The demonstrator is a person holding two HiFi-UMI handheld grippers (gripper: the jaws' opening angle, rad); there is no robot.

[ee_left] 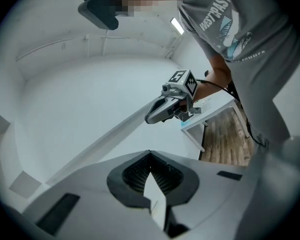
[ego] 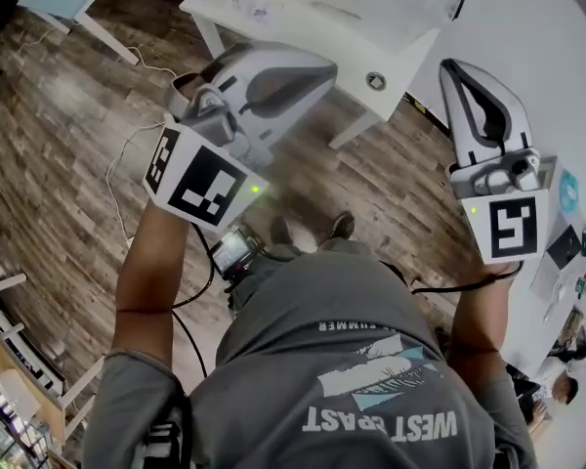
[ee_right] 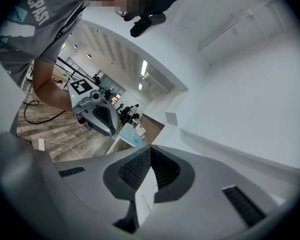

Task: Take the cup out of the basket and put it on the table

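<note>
While standing over the wooden floor (ego: 68,135) beside a white table (ego: 322,39), holds left gripper (ee_left: 150,156) and right gripper (ee_right: 149,151) aloft, each pinched fully together on nothing. Finds no cup or basket in any view, so cannot place either. Seemingly not begun: yet to locate the basket, lift the cup, set it down.

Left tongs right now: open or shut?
Shut. In the left gripper view the left tongs meet at their tips, with nothing held between them.
</note>
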